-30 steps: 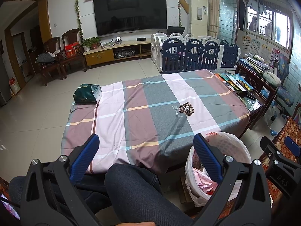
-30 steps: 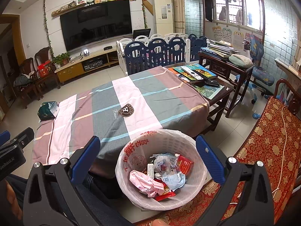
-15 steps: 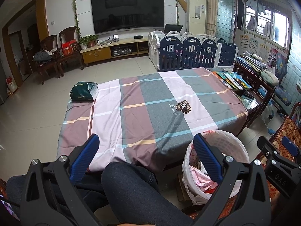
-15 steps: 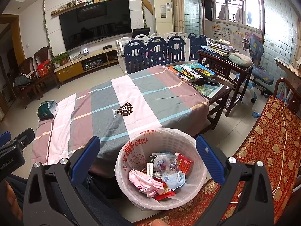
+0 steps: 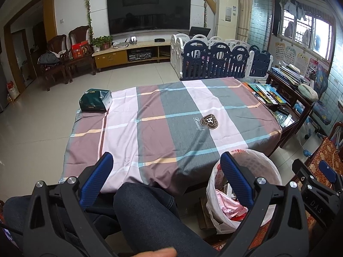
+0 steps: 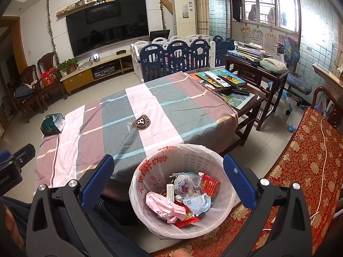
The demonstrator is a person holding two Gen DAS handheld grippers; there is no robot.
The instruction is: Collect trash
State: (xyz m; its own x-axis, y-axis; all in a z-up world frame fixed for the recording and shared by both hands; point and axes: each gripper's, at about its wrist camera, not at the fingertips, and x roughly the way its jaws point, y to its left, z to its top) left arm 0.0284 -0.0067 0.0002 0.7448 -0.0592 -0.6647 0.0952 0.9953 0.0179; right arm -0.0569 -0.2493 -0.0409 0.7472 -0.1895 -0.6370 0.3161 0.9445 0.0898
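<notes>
A white waste basket (image 6: 150,214) lined with a printed plastic bag stands on the floor by the table's near right corner; it also shows in the left wrist view (image 5: 268,165). Several wrappers (image 6: 188,194) lie inside it. My right gripper (image 6: 167,162) is open and empty, held above the basket. My left gripper (image 5: 166,160) is open and empty over the table's near edge, above the person's knee (image 5: 145,205). A dark green packet (image 5: 95,100) lies at the table's far left corner, also in the right wrist view (image 6: 52,123).
The table wears a striped cloth (image 5: 171,117). Books and remotes (image 6: 223,79) lie on its uncovered right end. A red patterned sofa (image 6: 300,160) is to the right. A playpen fence (image 5: 220,60) and TV stand (image 5: 128,53) stand beyond.
The left gripper has tilted and drifted slightly, so the table sits lower and further left in its view. The right gripper has barely moved. Both stay open.
</notes>
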